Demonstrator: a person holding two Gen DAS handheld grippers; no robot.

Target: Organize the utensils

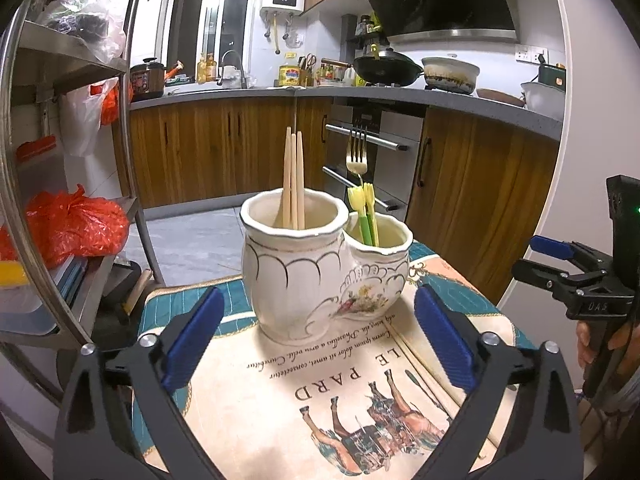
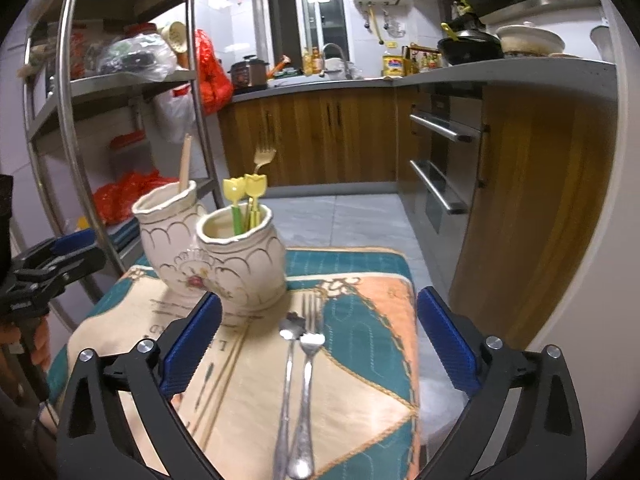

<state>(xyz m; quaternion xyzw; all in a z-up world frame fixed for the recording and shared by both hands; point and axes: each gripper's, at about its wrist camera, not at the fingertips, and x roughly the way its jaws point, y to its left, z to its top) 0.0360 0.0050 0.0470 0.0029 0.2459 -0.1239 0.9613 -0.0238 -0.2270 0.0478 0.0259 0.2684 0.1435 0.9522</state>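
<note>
A white ceramic double holder (image 1: 320, 268) stands on the cloth-covered table; it also shows in the right wrist view (image 2: 224, 256). Its larger pot holds wooden chopsticks (image 1: 293, 180). Its smaller pot holds a gold fork (image 1: 357, 152) and yellow-tipped green picks (image 1: 366, 212). Two silver utensils (image 2: 298, 392) lie side by side on the cloth in the right wrist view, a fork and one with a shaped end. My left gripper (image 1: 316, 340) is open and empty, just before the holder. My right gripper (image 2: 320, 340) is open and empty, around the silver utensils' heads.
A patterned cloth (image 2: 360, 344) covers the small table, whose edges drop to the tiled floor. A steel shelf rack (image 2: 120, 92) with bags stands to the left. Wooden cabinets and an oven (image 2: 440, 168) stand to the right. The right gripper shows in the left wrist view (image 1: 576, 280).
</note>
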